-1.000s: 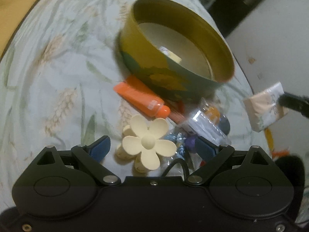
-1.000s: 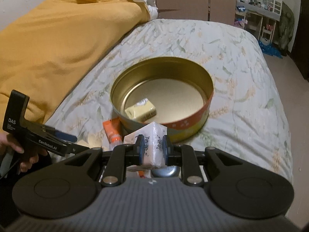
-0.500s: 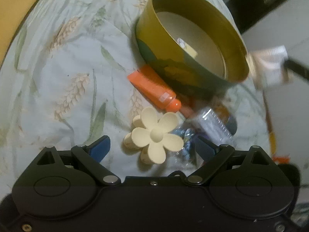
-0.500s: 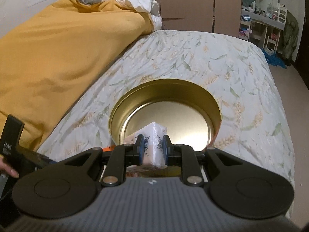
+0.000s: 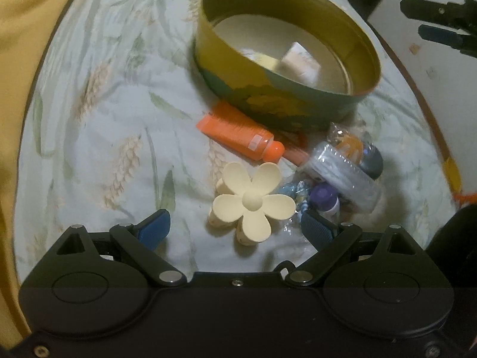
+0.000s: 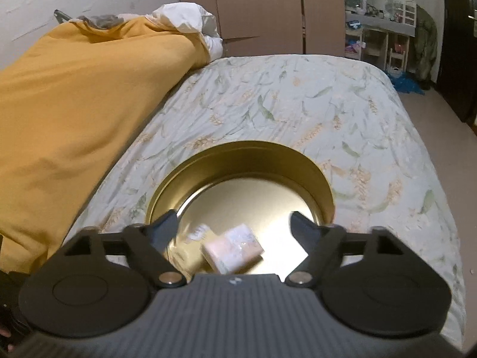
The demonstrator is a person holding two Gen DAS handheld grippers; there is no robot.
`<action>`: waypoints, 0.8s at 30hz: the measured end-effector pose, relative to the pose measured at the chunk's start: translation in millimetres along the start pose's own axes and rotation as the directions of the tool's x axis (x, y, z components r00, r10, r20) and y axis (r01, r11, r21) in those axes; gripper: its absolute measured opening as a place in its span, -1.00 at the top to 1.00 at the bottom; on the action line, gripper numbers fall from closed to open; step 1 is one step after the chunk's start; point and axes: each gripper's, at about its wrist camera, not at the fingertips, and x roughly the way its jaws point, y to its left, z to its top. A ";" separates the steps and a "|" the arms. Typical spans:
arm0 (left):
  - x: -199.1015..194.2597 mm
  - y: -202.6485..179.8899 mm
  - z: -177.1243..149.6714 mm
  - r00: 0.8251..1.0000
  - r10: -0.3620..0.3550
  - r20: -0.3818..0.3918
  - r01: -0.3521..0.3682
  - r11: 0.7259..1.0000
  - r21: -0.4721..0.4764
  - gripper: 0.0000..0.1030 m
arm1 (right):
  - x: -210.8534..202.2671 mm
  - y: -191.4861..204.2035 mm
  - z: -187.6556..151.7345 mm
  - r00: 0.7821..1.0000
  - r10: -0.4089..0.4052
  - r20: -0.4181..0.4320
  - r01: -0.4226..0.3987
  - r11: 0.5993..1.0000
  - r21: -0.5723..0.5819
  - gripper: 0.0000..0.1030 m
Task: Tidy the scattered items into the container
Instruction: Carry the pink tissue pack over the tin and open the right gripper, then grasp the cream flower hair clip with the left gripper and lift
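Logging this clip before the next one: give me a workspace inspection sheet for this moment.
Surface: bed sheet with wheat print.
Job's things: round tin holds tissue pack and a small yellow packet; flower hair clip, orange tube, purple-capped bottle and wrapped items lie outside.
Clutter: nothing seen.
Grippers: left gripper open around the clip; right gripper open above the tin.
Cables: black loop at the left gripper's base.
Surroundings: yellow blanket, wardrobe, cluttered desk.
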 end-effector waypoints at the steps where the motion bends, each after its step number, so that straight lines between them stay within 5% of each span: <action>1: -0.7 -1.7 -0.1 1.000 0.003 0.006 -0.003 1.000 0.022 -0.83 | -2.1 -2.4 -2.0 1.000 -0.004 0.000 0.004 1.000 0.009 -1.00; 9: 6.6 -17.8 1.7 1.000 -0.014 -0.017 0.017 0.982 0.189 -0.83 | -21.0 -20.1 -26.5 0.998 0.019 -0.059 -0.017 0.999 0.041 -1.00; 24: 26.2 -35.3 5.1 0.998 -0.023 -0.065 0.048 0.908 0.416 -0.83 | -37.0 -28.3 -79.8 0.993 0.012 -0.117 -0.008 0.999 0.036 -1.00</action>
